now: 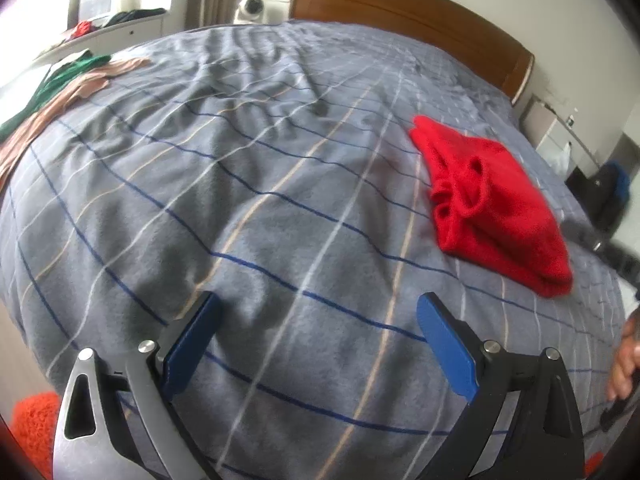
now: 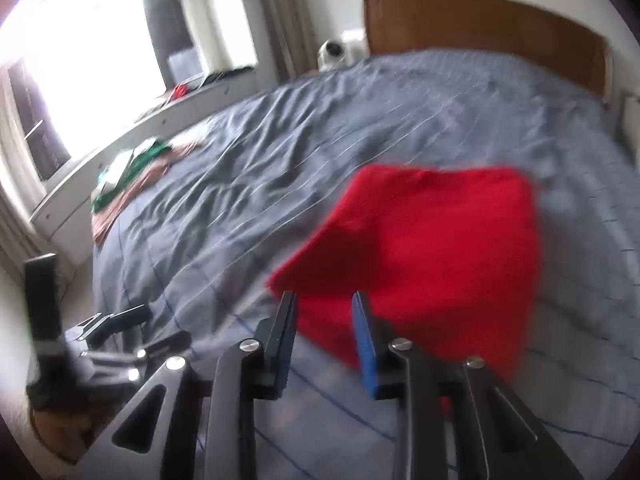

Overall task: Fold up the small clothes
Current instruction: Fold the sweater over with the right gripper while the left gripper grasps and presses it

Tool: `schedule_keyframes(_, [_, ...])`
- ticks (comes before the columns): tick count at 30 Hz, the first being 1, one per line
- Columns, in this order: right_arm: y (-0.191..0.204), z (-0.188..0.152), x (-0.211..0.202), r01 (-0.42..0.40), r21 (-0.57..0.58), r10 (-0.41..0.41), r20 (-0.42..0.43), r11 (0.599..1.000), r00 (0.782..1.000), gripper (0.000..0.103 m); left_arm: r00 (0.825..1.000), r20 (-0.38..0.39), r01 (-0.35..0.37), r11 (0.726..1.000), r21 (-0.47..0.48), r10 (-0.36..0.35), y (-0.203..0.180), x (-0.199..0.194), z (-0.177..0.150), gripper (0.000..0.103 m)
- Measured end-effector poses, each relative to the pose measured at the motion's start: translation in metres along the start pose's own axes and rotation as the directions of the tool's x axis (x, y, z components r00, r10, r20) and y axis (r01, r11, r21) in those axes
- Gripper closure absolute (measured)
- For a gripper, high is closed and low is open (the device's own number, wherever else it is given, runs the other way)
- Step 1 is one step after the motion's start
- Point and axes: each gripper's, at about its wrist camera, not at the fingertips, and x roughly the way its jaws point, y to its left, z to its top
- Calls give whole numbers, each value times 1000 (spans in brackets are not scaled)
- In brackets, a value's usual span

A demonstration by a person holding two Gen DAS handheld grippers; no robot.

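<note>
plainly, the left gripper [image 1: 316, 312] hung over the grey checked blanket [image 1: 240, 184] of the bed, its blue-padded jaws spread wide apart with nothing but blanket between them. the folded red garment [image 1: 492, 200] lay flat on the blanket ahead of those jaws and off to their right, well apart from either pad, its thick folded edges turned toward the left jaw's side. farther ahead and far out to the left of the jaws, a green garment [image 1: 60, 80] lay on top of a pinkish one [image 1: 76, 92] at the bed's edge. beyond everything stood the brown wooden headboard [image 1: 400, 12]. at the far right rim of the left wrist view a hand [image 1: 626, 364] showed, gripping a dark handle.

the right wrist view was blurred. the right gripper [image 2: 324, 300] had its jaws partly apart, a clear gap standing between the pads, and nothing was clamped in them. the red garment [image 2: 432, 252] lay just ahead of these jaws and somewhat to their right; its near edge showed through the gap and behind the right pad, though whether the pad touched the cloth could not be told. the blanket [image 2: 240, 200] stretched ahead and to the left of the jaws. low on the left jaw's side the other gripper [image 2: 116, 320] appeared, dark and blurred. the green garment [image 2: 140, 160] lay far ahead to the left, and the headboard [image 2: 500, 32] stood beyond.
</note>
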Motion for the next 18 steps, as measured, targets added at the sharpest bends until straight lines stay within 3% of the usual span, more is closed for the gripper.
schedule_keyframes(2, [-24,-13,9,55,35,-52,-65,998,996,63,1000,-7,15,1000,18,-15,-9,0,2,4])
schedule_keyframes(4, [-43,-32,32,64,68,-47,-222,996,974,63,996,-26,84,996,28,-83,-18,-1,15,4])
schedule_keyframes(7, [-49,-33,6,-4,100,17,-129,995,992,58,973,-33,228,974,-11,-228,-28,1,45,4])
schedule_keyframes(9, [-62,-25,-5,-45,166,57,-68,985,996,27,947,-99,303,952,-40,-306,-42,21,74,2])
schedule_keyframes(11, [-84,-12,-6,-40,248,44,-12,968,999,22,916,-192,352,935,-35,-352,-60,50,100,2])
schedule_keyframes(12, [-100,-4,-1,-39,297,43,-5,954,999,22,914,-226,342,940,-15,-336,-71,67,112,2])
schedule_keyframes(15, [-139,14,30,-57,408,73,-24,911,997,22,950,-250,211,975,65,-189,-90,106,131,2])
schedule_keyframes(16, [-152,19,45,-79,460,109,-38,885,993,22,952,-263,180,981,76,-154,-92,116,132,2])
schedule_keyframes(18, [-169,20,75,-121,565,182,-53,816,982,22,933,-326,186,979,85,-149,-95,138,131,2])
